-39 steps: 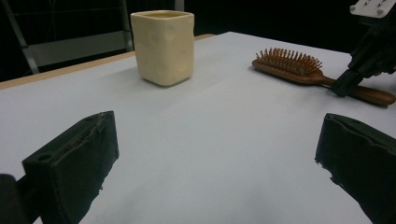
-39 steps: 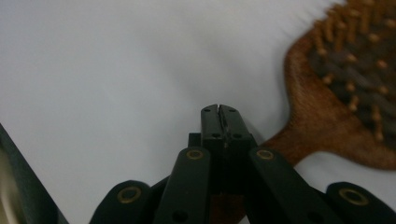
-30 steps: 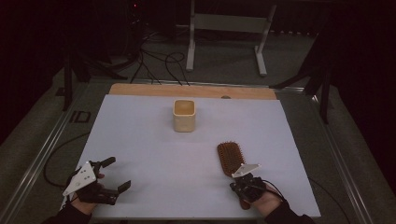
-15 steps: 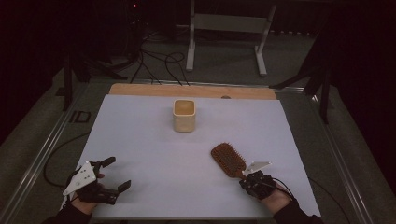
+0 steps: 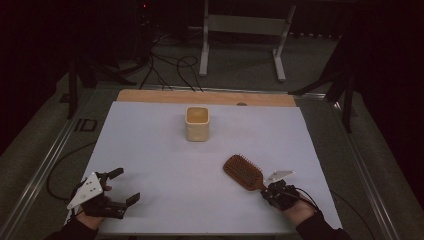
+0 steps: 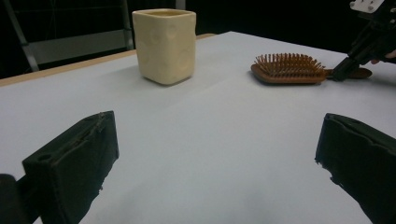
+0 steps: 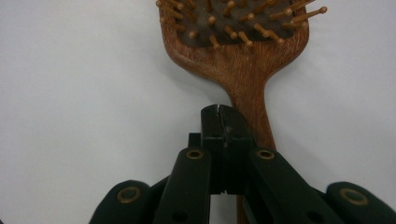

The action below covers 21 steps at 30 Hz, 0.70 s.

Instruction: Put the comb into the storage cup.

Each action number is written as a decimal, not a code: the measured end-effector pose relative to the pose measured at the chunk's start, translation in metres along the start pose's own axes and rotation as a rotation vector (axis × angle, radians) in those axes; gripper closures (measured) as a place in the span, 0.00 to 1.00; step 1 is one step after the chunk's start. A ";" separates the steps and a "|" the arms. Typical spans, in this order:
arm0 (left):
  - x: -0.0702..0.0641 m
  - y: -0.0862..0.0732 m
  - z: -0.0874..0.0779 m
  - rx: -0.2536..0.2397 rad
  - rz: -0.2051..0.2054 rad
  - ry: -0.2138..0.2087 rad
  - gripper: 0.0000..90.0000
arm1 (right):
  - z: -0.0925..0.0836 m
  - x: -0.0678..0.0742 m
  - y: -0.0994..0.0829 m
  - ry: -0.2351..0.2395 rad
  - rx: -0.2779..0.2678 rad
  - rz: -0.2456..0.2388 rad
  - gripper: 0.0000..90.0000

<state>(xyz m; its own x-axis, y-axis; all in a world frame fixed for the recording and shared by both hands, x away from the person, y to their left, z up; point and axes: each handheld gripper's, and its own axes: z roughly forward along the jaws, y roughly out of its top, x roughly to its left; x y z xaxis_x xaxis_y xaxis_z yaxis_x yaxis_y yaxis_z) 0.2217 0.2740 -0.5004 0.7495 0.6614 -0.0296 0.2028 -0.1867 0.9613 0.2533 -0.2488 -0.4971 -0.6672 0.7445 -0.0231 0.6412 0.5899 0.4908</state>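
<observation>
On the white table: two grippers, a wooden hairbrush and a cream cup.
Table: white sheet (image 5: 165,150) over a wooden board, dim room beyond.
Hairbrush: hairbrush (image 5: 243,172) lies flat, bristles up, near the right front of the sheet, head angled away towards the left, handle towards the person.
Hairbrush, other views: in the right gripper view the hairbrush (image 7: 243,60) shows its handle running down beside the jaw tips; in the left gripper view the hairbrush (image 6: 289,70) sits low on the sheet.
Cup: cream cup (image 5: 197,123) stands upright, well apart from the brush, towards the far middle of the sheet; it also shows as cup (image 6: 164,44).
Right gripper: right gripper (image 5: 272,191) is at the handle's end; its jaws are pressed together, and the right gripper (image 7: 219,116) appears to lie on or against the handle's left edge rather than around it.
Grip on the handle: cannot tell for certain; the tips look closed on each other, with nothing seen between them.
Left gripper: left gripper (image 5: 125,187) rests near the front left corner, jaws wide apart, holding nothing; left gripper (image 6: 215,154) faces the cup and brush.
Likely step: steering or taking up the brush by its handle, judging from the layout.
Doing it well: spread the jaws, straddle the handle at its narrow neck, close squarely across its width.
Risk: a closed tip pushing off-centre would likely spin the brush on the smooth sheet.
</observation>
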 end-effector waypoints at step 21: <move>0.001 0.000 0.000 0.001 -0.004 -0.002 0.00 | -0.041 -0.010 0.011 -0.046 -0.064 -0.066 1.00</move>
<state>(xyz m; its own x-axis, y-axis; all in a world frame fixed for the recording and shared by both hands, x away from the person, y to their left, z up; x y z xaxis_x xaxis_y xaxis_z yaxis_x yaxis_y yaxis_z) 0.2220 0.2744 -0.5006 0.7499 0.6607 -0.0339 0.2061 -0.1847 0.9609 0.2515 -0.2619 -0.4560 -0.6881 0.7192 -0.0962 0.5702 0.6180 0.5412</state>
